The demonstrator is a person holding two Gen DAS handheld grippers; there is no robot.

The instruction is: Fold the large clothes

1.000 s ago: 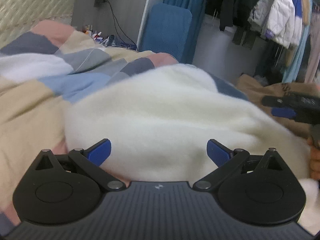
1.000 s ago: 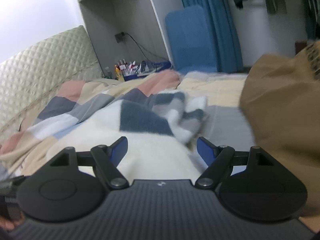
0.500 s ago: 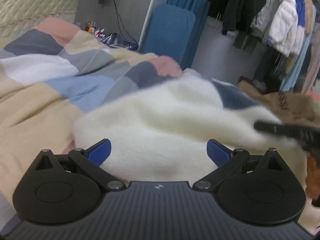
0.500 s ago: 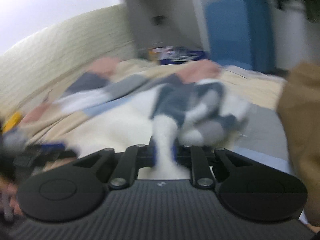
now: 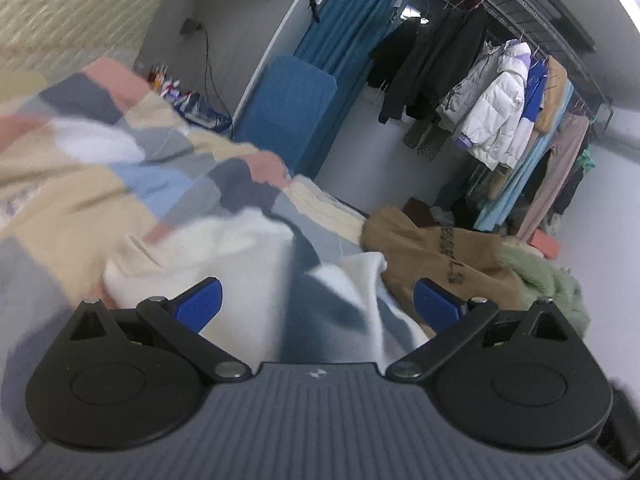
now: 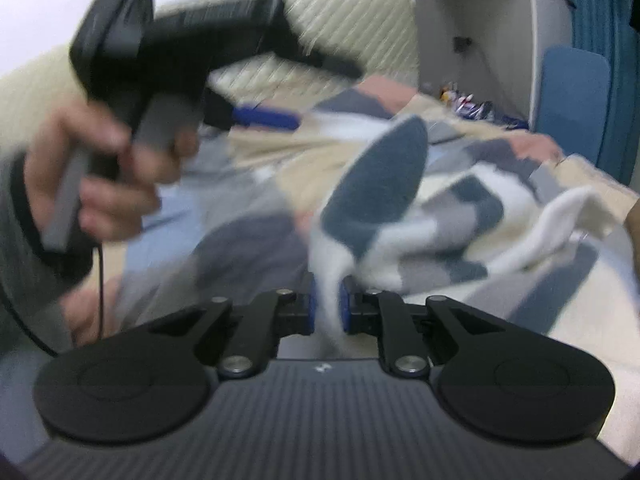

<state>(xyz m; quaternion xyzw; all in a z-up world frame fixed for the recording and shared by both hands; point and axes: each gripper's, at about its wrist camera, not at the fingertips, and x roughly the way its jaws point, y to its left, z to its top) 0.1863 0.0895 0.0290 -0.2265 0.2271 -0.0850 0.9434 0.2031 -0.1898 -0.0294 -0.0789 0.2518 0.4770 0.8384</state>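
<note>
A fluffy white sweater with blue and grey blocks (image 5: pixel 248 256) lies on the patchwork bedspread (image 5: pixel 80 184). In the left wrist view my left gripper (image 5: pixel 316 306) is open above the sweater, holding nothing. In the right wrist view my right gripper (image 6: pixel 329 310) is shut on a fold of the sweater (image 6: pixel 376 192) and lifts it off the bed. The left gripper (image 6: pixel 264 116) shows there too, blurred, raised at upper left in a hand.
A brown coat (image 5: pixel 440 252) and a green fluffy garment (image 5: pixel 548 280) lie at the bed's right. A blue chair (image 5: pixel 284 112), a rack of hanging clothes (image 5: pixel 500 108) and a quilted headboard (image 6: pixel 352 40) stand behind.
My right gripper closed on the sweater and pulled a fold up and over. My left gripper rose off the white part and stayed open.
</note>
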